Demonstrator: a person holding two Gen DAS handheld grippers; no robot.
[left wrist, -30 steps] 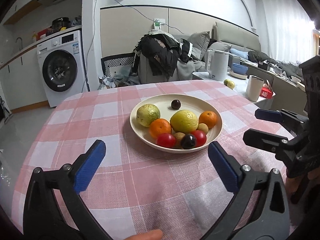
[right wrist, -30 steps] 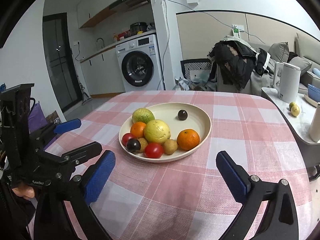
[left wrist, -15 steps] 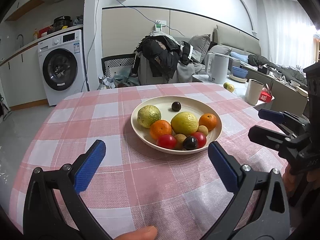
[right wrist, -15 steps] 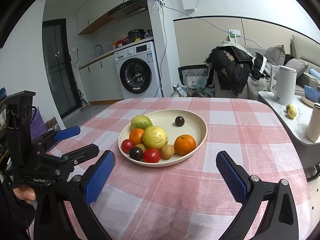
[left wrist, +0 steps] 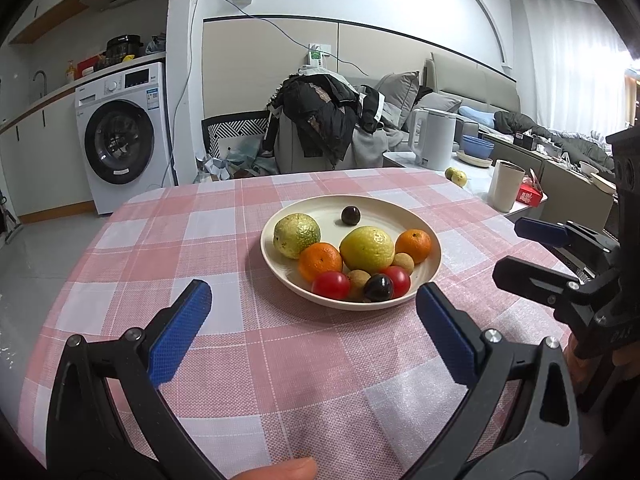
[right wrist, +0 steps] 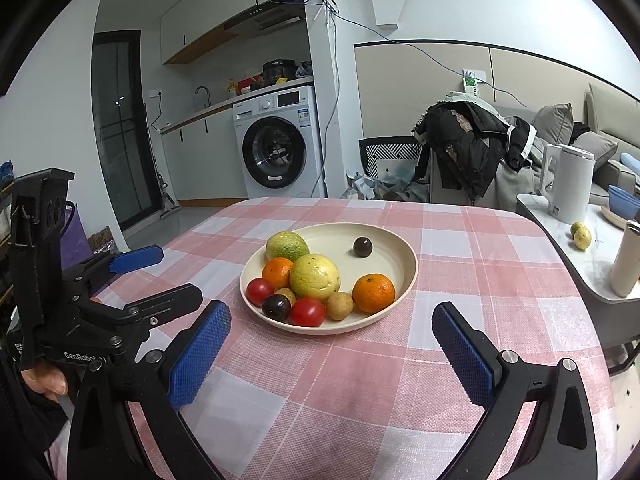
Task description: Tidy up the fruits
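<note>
Evenly lit indoors, sharp at centre. Bright glare from curtained window [left wrist: 576, 64] at upper right of left view. Soft shadows under plate [right wrist: 404, 280]. Strong fisheye bending, dark vignette in corners.

Pink-white checked tablecloth [left wrist: 208, 240]; cream plate [left wrist: 434, 258]; orange tangerines [left wrist: 414, 245]; red tomatoes [left wrist: 331, 285]; blue claw pads [left wrist: 180, 338].
</note>
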